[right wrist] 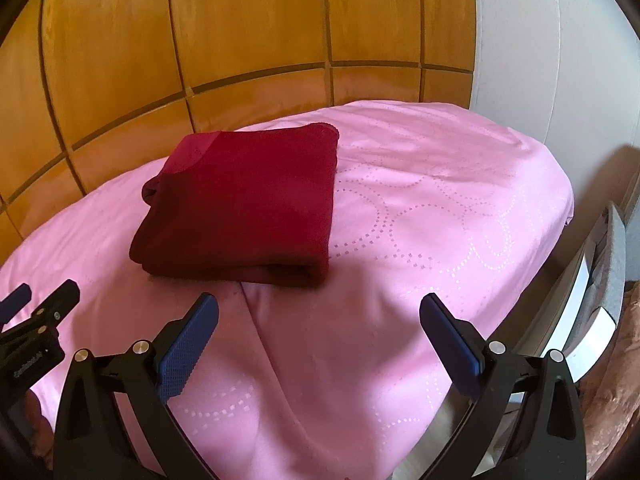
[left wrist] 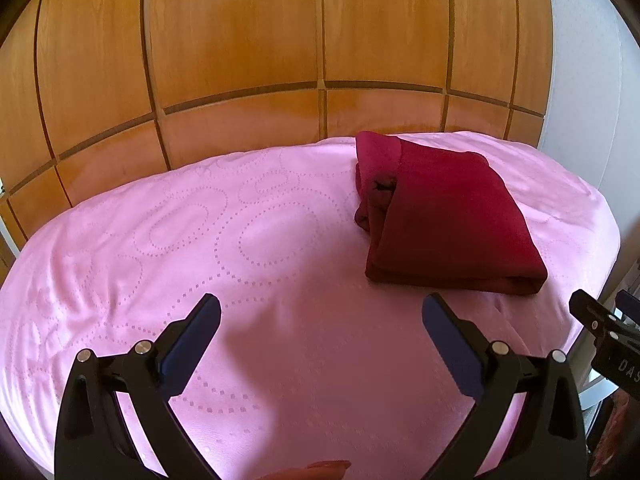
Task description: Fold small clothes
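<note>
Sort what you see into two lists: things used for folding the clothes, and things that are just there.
For the job:
- dark red folded garment
- left hand-held gripper, open
- right hand-held gripper, open
- pink bedspread it lies on

Just there:
- wooden panelled wall
- white wall

The folded garment [left wrist: 448, 216] lies on the bed [left wrist: 240, 240] toward its far edge, before the panelled wall [left wrist: 280, 40] behind.

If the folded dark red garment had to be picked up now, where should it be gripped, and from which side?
Probably the thick folded edge of the dark red garment nearest the cameras, approached low from the front. The stacked layers there form a rounded lip above the pink sheet. Both the right hand-held gripper and left hand-held gripper are open.
</note>
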Demonstrator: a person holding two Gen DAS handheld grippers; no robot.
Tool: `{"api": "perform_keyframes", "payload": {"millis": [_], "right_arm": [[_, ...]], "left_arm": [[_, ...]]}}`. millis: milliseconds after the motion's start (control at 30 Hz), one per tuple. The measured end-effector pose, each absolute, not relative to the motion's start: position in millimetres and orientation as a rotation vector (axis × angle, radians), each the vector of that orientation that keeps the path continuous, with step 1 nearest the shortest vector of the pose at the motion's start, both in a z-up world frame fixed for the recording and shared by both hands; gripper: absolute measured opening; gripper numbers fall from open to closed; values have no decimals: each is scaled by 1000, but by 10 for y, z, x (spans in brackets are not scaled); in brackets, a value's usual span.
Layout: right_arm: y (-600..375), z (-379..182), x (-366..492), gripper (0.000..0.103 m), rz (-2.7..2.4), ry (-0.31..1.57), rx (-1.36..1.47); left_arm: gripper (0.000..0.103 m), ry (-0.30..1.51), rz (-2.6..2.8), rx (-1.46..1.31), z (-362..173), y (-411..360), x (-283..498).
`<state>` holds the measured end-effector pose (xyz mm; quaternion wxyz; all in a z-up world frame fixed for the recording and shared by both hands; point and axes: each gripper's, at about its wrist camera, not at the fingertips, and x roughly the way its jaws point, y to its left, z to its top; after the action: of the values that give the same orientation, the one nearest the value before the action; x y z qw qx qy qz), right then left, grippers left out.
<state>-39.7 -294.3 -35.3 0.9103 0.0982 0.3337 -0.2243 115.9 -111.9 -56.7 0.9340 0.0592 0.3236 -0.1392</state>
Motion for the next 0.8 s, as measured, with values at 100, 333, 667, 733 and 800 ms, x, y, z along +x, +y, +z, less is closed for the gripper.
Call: {"api": "perform_keyframes", "payload": {"millis": [100,333,667,733,800], "right_arm": [[-2943,-360,-396,99,-463,687,200],[-2965,-367,-371,99,-458,693,201],[-2935,-368,-375,99,-453,696,201],[-2940,-370,-363,99,-452,699,200],[-2934,-370,-375,99,-452,698,201]], "left_arm": [[101,669,-285,116,-571,-1113,1172],[101,682,-290,116,-598,-1106,1187],[101,697,-292,107,-609,-1128,1188],[101,703,-292,112,-614,-1132,1193],[101,706,-294,112,-613,-1131,1198]]}}
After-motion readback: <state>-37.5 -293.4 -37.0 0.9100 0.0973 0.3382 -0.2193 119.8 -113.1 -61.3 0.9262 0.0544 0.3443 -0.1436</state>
